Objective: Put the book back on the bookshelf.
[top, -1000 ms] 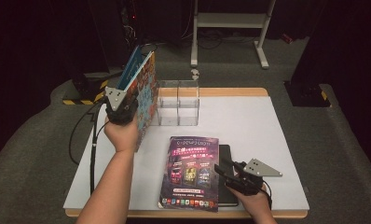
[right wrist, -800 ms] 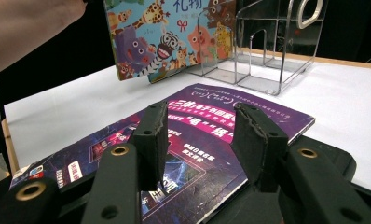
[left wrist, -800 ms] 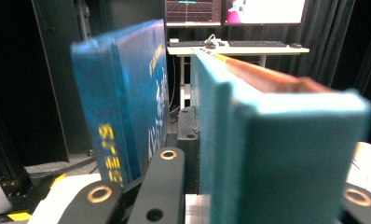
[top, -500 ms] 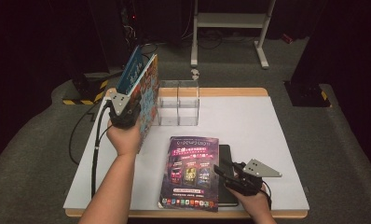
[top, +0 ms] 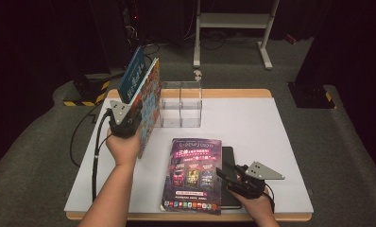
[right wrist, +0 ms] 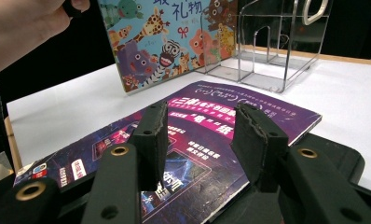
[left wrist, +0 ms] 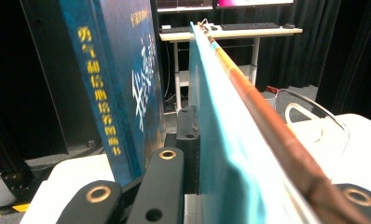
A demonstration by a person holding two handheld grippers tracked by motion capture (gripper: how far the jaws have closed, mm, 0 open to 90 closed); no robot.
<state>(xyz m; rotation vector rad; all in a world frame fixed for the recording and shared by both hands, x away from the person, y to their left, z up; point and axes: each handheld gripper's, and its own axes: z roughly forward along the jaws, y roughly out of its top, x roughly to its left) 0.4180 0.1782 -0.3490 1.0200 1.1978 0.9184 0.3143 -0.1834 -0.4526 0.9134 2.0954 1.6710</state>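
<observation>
at left of the high view: left gripper (top: 129,124) clamped on the lower edge of a picture book (top: 148,101) with cartoon animals on its cover, held upright and tilted, its bottom corner down by the white table (top: 280,137). just behind it, a blue hardback (top: 132,75) with gold lettering on the spine, leaning the same way, at upper left. in the left gripper view, picture book edge-on through the middle of the frame, pinched between the black jaws; blue hardback (left wrist: 113,70) standing close at its left.

upper centre of the high view: clear acrylic book holder (top: 181,104) with dividers, just right of the picture book.

lower centre: purple magazine (top: 193,172) flat on the table, overlapping a black notebook (top: 229,161) at its right edge.

lower right: right gripper (top: 231,176) resting low at the magazine's right edge, over the black notebook. in the right gripper view, jaws apart with nothing pinched, magazine cover (right wrist: 230,116) seen between and beyond them; picture book (right wrist: 169,37) and acrylic holder (right wrist: 272,42) across the top of the frame.
</observation>
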